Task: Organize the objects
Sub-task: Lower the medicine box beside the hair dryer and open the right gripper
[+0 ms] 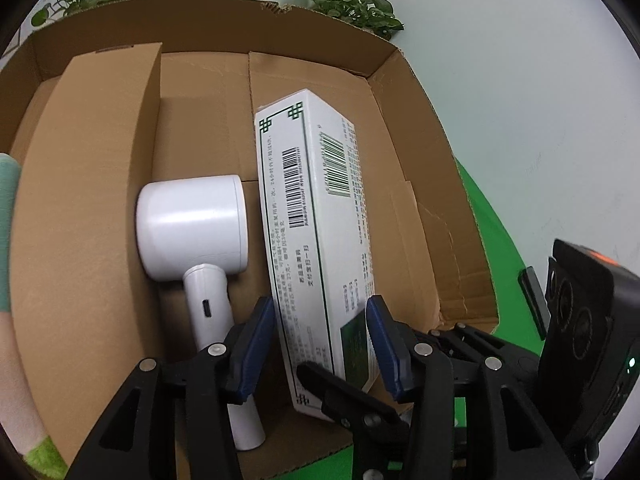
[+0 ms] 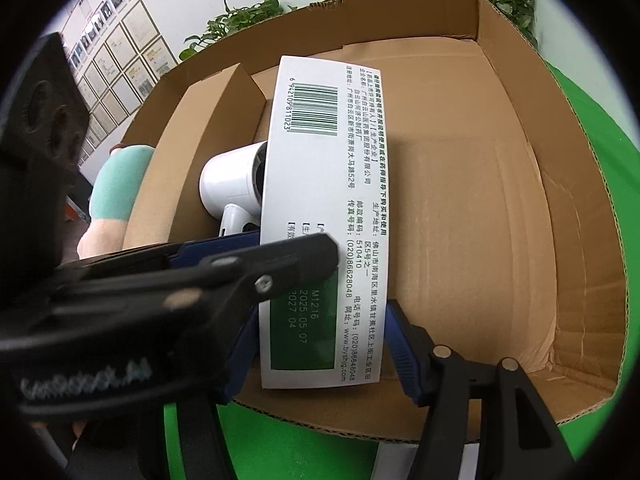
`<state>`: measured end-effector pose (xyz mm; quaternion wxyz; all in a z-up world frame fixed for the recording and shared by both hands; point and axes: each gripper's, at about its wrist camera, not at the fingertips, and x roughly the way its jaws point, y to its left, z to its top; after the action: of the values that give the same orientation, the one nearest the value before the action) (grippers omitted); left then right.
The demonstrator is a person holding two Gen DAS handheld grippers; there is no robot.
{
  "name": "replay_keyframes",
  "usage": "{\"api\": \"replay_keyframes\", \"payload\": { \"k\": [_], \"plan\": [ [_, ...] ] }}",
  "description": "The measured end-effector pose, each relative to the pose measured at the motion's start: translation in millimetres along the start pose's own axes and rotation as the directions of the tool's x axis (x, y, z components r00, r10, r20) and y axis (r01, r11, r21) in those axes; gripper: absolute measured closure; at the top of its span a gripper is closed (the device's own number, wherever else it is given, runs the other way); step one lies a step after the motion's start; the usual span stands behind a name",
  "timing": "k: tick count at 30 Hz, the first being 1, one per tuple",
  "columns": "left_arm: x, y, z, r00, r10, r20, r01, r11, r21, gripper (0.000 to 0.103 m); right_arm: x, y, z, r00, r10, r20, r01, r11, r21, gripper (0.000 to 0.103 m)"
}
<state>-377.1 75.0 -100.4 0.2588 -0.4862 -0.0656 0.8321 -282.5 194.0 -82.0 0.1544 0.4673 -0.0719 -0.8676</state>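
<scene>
- The right gripper (image 2: pixel 320 344) grips the near end of the white carton (image 2: pixel 324 216): both blue pads press its long sides, so it holds the carton edge-up over the open cardboard box (image 2: pixel 520 240).
- The left gripper (image 1: pixel 322 344) straddles the same carton (image 1: pixel 316 216) near its lower end; a thin gap seems to show at the left pad (image 1: pixel 256 344), and contact at the right pad cannot be told, so these jaws look slightly slack rather than clamped.
- In the right wrist view a black finger of the left gripper crosses the carton's face and hides part of its print; the carton's underside is hidden in both views.
- The carton stands tilted inside the box, between the white hair dryer (image 1: pixel 192 228) and the box's right wall.
- Only the left wrist view shows the dryer's whole handle; the right wrist view shows just its barrel (image 2: pixel 236 180), partly behind the carton.
- A brown cardboard insert (image 1: pixel 88 200) lies along the box's left side.
- A pale green and pink plush thing (image 2: pixel 120 188) is cut off outside the box.
</scene>
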Motion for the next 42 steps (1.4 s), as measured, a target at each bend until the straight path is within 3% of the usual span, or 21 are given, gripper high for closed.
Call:
{"api": "replay_keyframes", "payload": {
  "k": [11,20,24,25,27,33,35,37,39,40,42],
  "plan": [
    [-60.7,10.5,-20.7,0.994,0.054,0.097,-0.057,0.998,0.027,0.057,8.2,8.4,-6.6,0.996,-0.082,-0.032,0.081,0.996,-0.033,0.042],
    [-75.1,33.4,-34.5,0.990,0.059,0.131,-0.059,0.998,-0.001,0.057,8.7,30.4,-14.3,0.978,-0.208,-0.033,0.203,0.973,-0.109,0.040],
    [-86.6,37.6,-40.5,0.984,0.085,0.158,-0.086,0.996,0.001,0.055,3.7,29.2,-18.3,0.985,-0.170,-0.042,0.165,0.981,-0.103,0.038],
    [-90.2,38.8,-41.7,0.981,0.093,0.170,-0.095,0.996,0.000,0.054,1.3,29.1,-19.2,0.987,-0.155,-0.037,0.150,0.984,-0.096,0.034],
    [-101.0,41.2,-47.2,0.976,0.108,0.188,-0.109,0.994,-0.007,0.048,-5.3,29.9,-21.1,0.989,-0.147,-0.007,0.146,0.985,-0.096,0.023],
    [-117.4,41.0,-59.0,0.958,0.141,0.249,-0.145,0.989,-0.005,0.046,-37.0,25.7,-29.4,0.984,-0.142,0.105,0.152,0.984,-0.089,0.021],
    [-128.0,36.3,-66.9,0.939,0.181,0.293,-0.189,0.982,-0.001,0.037,-53.5,25.4,-38.3,0.970,-0.176,0.169,0.193,0.977,-0.088,0.016],
    [-142.3,29.1,-76.6,0.901,0.234,0.366,-0.249,0.969,-0.008,0.028,-59.2,31.7,-42.3,0.956,-0.192,0.220,0.217,0.972,-0.093,0.006],
    [-154.6,18.9,-88.0,0.851,0.262,0.455,-0.294,0.956,0.001,0.008,-71.7,38.3,-52.8,0.942,-0.195,0.274,0.231,0.968,-0.104,0.001],
    [-162.6,11.4,-97.1,0.812,0.289,0.506,-0.334,0.943,-0.002,0.003,-81.4,40.6,-59.8,0.933,-0.202,0.298,0.243,0.964,-0.108,0.001],
    [-170.4,1.8,-111.0,0.763,0.316,0.564,-0.379,0.926,-0.006,0.000,-83.5,47.8,-59.8,0.919,-0.211,0.333,0.256,0.961,-0.099,0.001]
  ]
}}
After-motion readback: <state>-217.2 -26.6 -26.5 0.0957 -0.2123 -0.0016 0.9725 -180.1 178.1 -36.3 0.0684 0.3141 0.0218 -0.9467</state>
